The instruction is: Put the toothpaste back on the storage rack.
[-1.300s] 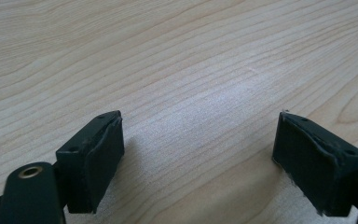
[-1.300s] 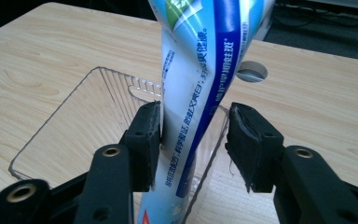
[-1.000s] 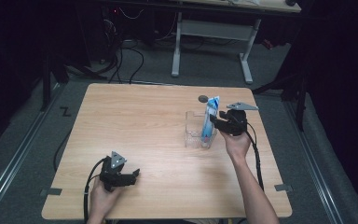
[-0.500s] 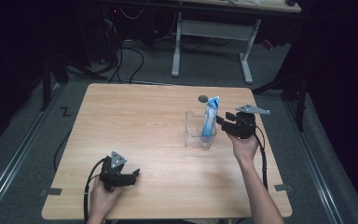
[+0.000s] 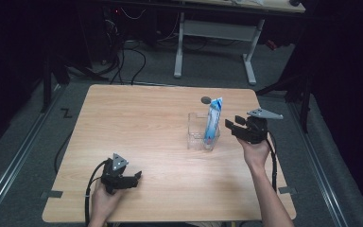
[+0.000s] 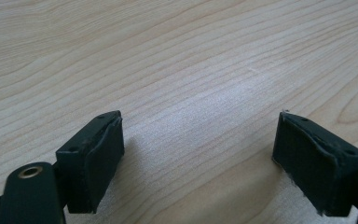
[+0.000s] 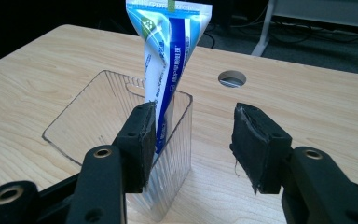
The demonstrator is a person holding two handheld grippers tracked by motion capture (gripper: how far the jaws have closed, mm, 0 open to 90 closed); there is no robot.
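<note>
**A:** What's the layout in front of you?

**B:** You're at a wooden table (image 5: 146,123), with your forearms coming in from six o'clock. Near the table's three o'clock side stands a clear plastic cup (image 5: 198,130). A blue-and-white tube (image 5: 212,122) stands upright in it, leaning against the cup's wall on your right gripper's side, its flat crimped end on top and well above the rim. Just past the cup, toward twelve o'clock, there's a round cable hole (image 5: 206,100) in the tabletop.

**A:** Where's my right gripper?

**B:** Your right gripper (image 5: 236,126) sits at three o'clock from the cup, just beside it and pointing at it. In the right gripper view, its jaws stand apart with nothing between the pads; one jaw overlaps the cup's near corner in the picture, but I can't tell whether it touches. The tube rises behind that jaw, free of both pads.

**A:** And my left gripper?

**B:** Your left gripper (image 5: 133,178) is down near seven o'clock, well apart from the cup, low over the table. In the left gripper view, its jaws are spread wide over bare wood, holding nothing.
</note>
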